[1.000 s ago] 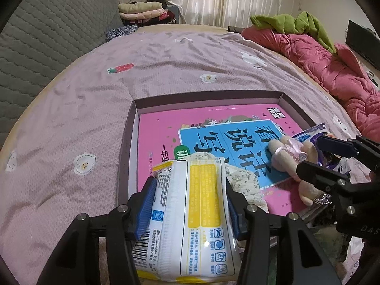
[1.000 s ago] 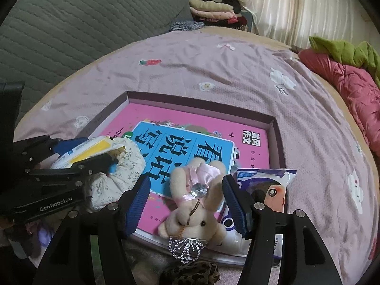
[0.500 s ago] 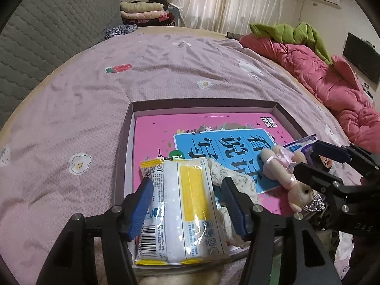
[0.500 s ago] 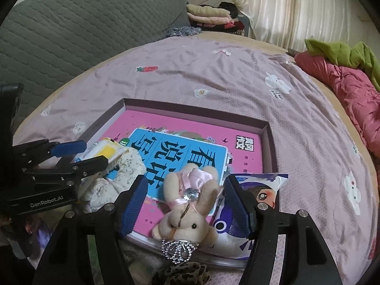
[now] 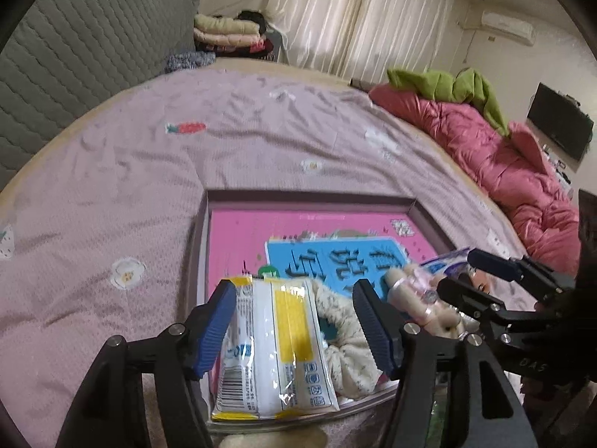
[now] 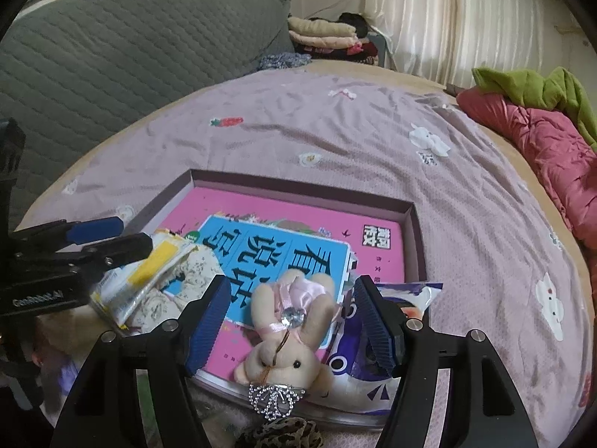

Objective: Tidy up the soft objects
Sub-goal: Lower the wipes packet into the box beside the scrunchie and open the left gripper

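Observation:
A shallow purple tray (image 5: 309, 196) on the bed holds a pink and blue book (image 5: 335, 257). A white and yellow packet (image 5: 276, 354) lies on the tray's near edge, over a floral cloth piece (image 5: 343, 336). My left gripper (image 5: 294, 298) straddles the packet; its jaws are opening and the pads do not press it. In the right wrist view a beige plush bunny (image 6: 287, 336) in a pink dress lies on the book. My right gripper (image 6: 291, 291) stands around it with jaws opening, clear of the bunny. A purple packet (image 6: 354, 354) lies beside the bunny.
A leopard-print scrunchie (image 6: 283, 436) lies on the lilac bedspread (image 6: 373, 142) just below the tray. A pink quilt (image 5: 503, 171) with a green garment (image 5: 447, 82) fills the right side. A grey padded headboard (image 6: 130, 56) and folded clothes (image 6: 324, 33) stand at the back.
The left jaws have spread and let go of the packet, which now rests on the tray's near edge as the gripper lifts a little. The right jaws have widened slightly around the bunny.

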A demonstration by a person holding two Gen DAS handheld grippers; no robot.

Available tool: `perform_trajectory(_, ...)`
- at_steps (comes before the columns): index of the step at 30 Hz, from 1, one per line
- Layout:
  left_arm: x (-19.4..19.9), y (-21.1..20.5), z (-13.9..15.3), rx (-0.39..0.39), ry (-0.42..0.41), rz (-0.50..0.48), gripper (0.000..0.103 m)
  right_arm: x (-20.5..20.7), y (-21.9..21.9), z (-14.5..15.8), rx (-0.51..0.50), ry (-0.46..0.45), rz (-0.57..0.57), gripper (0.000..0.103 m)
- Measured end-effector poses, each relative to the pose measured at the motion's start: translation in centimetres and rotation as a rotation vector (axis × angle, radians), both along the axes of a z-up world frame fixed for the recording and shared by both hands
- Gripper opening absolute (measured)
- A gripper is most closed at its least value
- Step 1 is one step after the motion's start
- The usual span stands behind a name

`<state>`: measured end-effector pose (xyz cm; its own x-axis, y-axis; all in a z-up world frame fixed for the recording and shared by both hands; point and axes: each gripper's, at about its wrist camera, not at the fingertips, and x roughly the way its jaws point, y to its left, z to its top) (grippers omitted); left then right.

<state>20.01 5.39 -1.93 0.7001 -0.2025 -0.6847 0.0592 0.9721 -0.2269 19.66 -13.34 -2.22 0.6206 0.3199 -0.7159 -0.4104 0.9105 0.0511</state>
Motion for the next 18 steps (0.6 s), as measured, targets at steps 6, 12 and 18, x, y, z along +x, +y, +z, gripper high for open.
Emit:
perform_trajectory(6, -0.5, 0.9, 1.0, 0.010, -0.038, 0.034, 0.065, -0.4, -0.3, 1.0, 0.019, -0.045, -0.009, 0.073)
perform_trajectory(12, -1.3, 1.6, 1.7, -0.008, -0.069, 0.053, 0.066, -0.8, -1.1, 1.9, 0.042, -0.093, -0.046, 0.074)
perform_trajectory(18, -2.3, 1.4, 2.3, -0.037, -0.094, 0.033, 0.066, -1.9, -2.8, 3.6, 0.072, -0.179, -0.122, 0.075)
